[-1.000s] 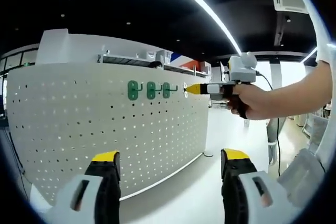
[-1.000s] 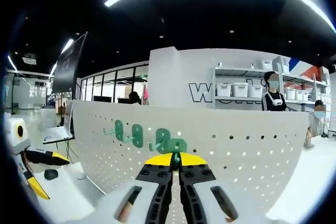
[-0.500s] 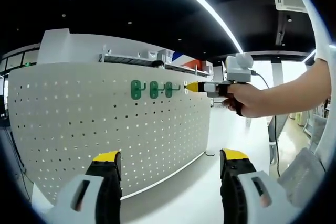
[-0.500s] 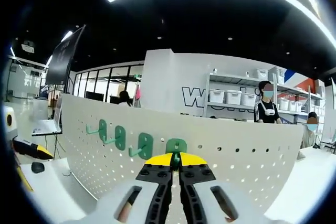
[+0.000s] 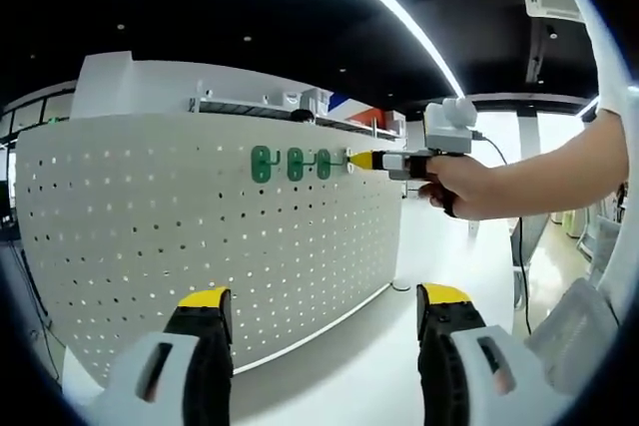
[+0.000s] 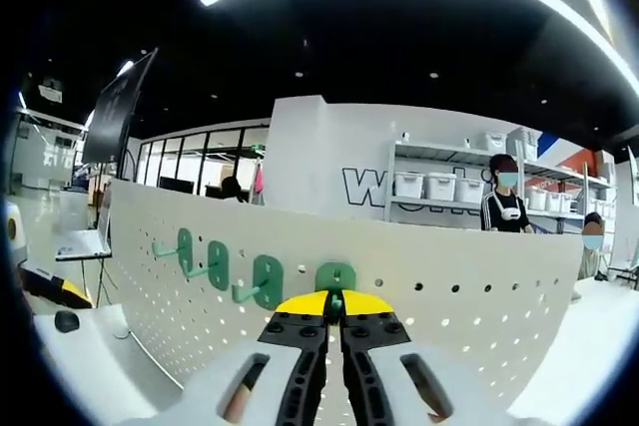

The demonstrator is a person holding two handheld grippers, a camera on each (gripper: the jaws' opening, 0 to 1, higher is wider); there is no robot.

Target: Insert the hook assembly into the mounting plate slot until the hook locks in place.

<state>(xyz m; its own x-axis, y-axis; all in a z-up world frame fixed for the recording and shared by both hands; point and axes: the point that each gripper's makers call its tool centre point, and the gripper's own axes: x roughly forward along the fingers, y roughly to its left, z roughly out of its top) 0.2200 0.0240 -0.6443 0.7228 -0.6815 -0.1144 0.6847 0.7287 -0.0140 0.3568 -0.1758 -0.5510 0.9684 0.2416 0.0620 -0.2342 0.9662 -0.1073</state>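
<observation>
— How many hooks are on the pegboard [image 6: 449, 286] now?

— In the right gripper view, four green ones: three hooks [image 6: 217, 265] already seated to the left, and a fourth hook [image 6: 335, 275] against the board just beyond the yellow tips of the right gripper [image 6: 335, 303]. Its jaws are pressed together on a green part of that hook. Two people stand far behind by the shelving with white bins.

— And from the other side?

— In the left gripper view three green hooks hang in a row, with the right gripper [image 5: 351, 159] at the board just right of them, held in a hand [image 5: 454, 185]. The left gripper [image 5: 318, 298] hangs near, jaws wide apart, nothing between them.

— Anything changed?

— The right gripper has closed in on the board since a second ago; the fourth hook now sits level with the row.

— Any writing?

— A large "W" on the far wall; the other letters are hidden.
</observation>
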